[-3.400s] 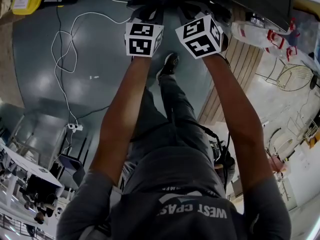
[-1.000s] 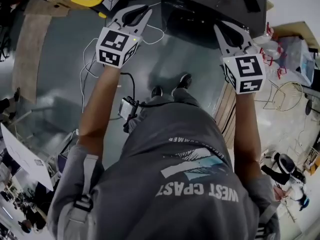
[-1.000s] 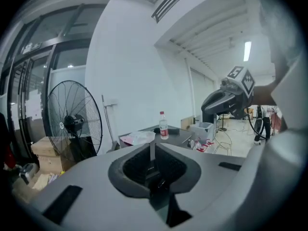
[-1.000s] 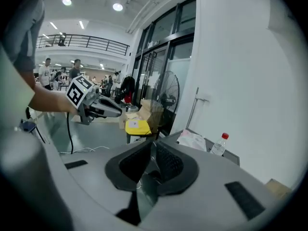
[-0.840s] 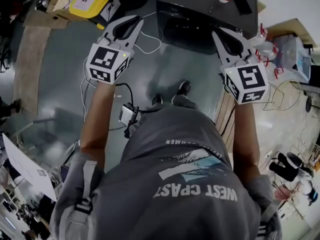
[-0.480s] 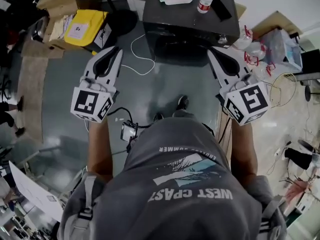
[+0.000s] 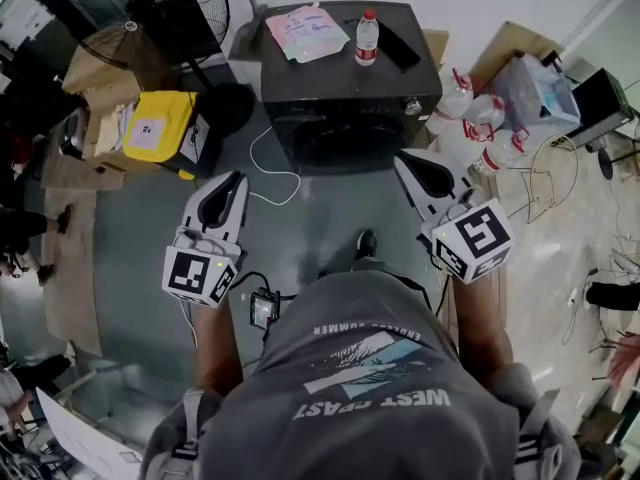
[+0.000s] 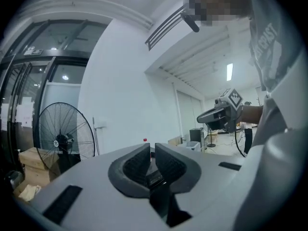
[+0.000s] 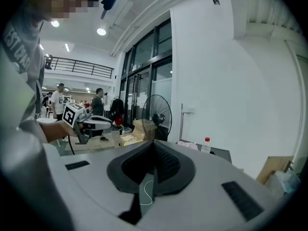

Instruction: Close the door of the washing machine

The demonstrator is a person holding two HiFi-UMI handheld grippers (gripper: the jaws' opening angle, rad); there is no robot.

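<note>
The dark washing machine [image 7: 350,83] stands at the top middle of the head view, and its round door [image 7: 345,140] lies flush with the front. My left gripper [image 7: 237,176] hangs shut and empty over the floor, left of the machine and apart from it. On the other side, my right gripper [image 7: 401,156] is shut and empty near the machine's front right corner, touching nothing. The left gripper view shows the left gripper [image 8: 151,149] with jaws together. The right gripper [image 9: 154,146] is likewise shut, with the machine's top [image 9: 219,152] beyond it.
A pink paper [image 7: 306,30], a red-capped bottle [image 7: 367,36] and a flat black object [image 7: 398,46] lie on the machine. A standing fan [image 7: 150,13] and a yellow box [image 7: 160,126] are on the left. A white cable [image 7: 270,168] crosses the floor; jugs and bags [image 7: 480,108] sit right.
Both grippers have drawn back from the machine and risen. The head view has lifted, so the whole machine and the things on it now show.
</note>
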